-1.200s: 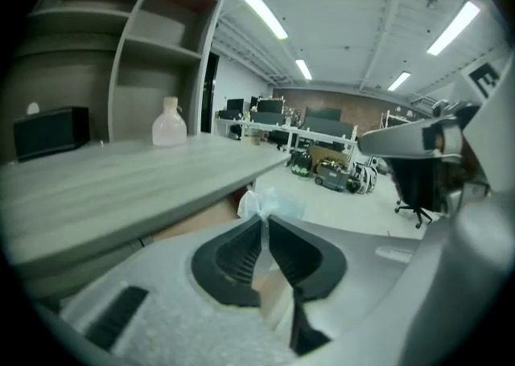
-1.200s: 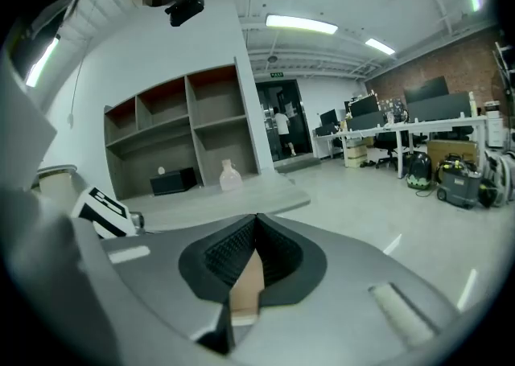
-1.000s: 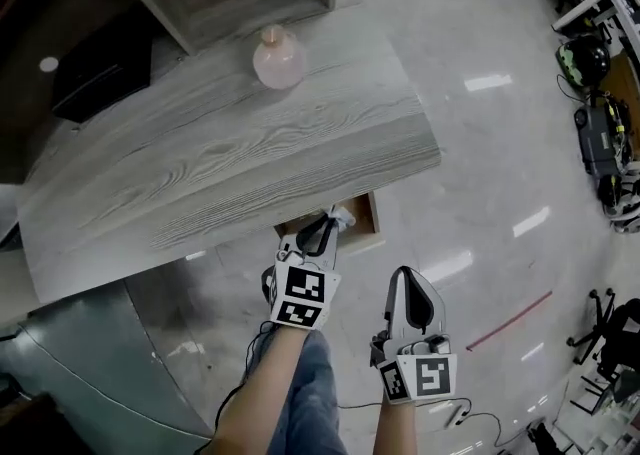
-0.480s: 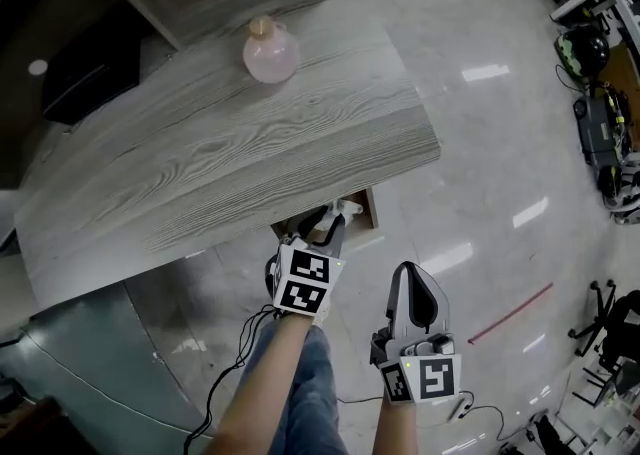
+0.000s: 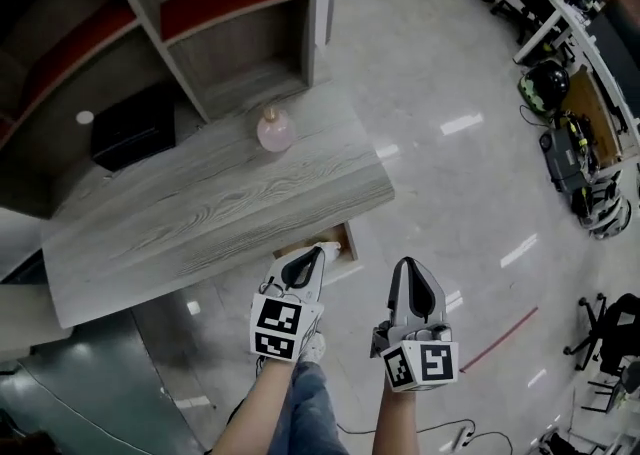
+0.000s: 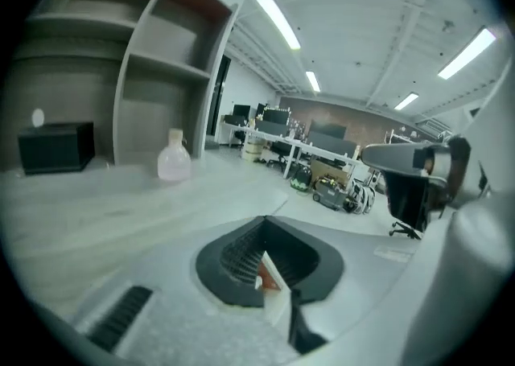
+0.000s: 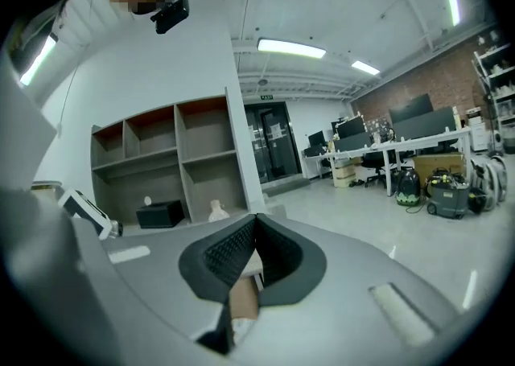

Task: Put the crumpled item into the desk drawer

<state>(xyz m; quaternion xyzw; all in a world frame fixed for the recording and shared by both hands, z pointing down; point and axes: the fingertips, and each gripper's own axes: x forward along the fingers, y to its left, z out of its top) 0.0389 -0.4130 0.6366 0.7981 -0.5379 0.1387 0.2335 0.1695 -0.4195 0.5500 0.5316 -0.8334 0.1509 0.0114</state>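
Note:
The grey wood desk (image 5: 200,213) has a small drawer (image 5: 345,241) pulled open under its front edge. My left gripper (image 5: 316,253) hangs just above the drawer's front with its jaws shut and nothing visibly between them. A small white patch shows at the drawer beside that tip; I cannot tell if it is the crumpled item. In the left gripper view the left gripper (image 6: 265,220) frames a bit of the drawer (image 6: 276,292). My right gripper (image 5: 404,265) is to the right over the floor, its jaws shut and bare. The right gripper (image 7: 256,218) shows the same.
A pink bottle (image 5: 274,130) stands at the desk's far edge. Behind it is an open shelf unit (image 5: 230,33) with a black box (image 5: 135,128) in a lower bay. Glossy floor lies to the right, with office desks and gear (image 5: 570,153) at the far right.
The head view has pulled back and up, so the desk looks smaller and the shelf unit shows. The left gripper has drawn back slightly from the drawer. Both grippers stay shut.

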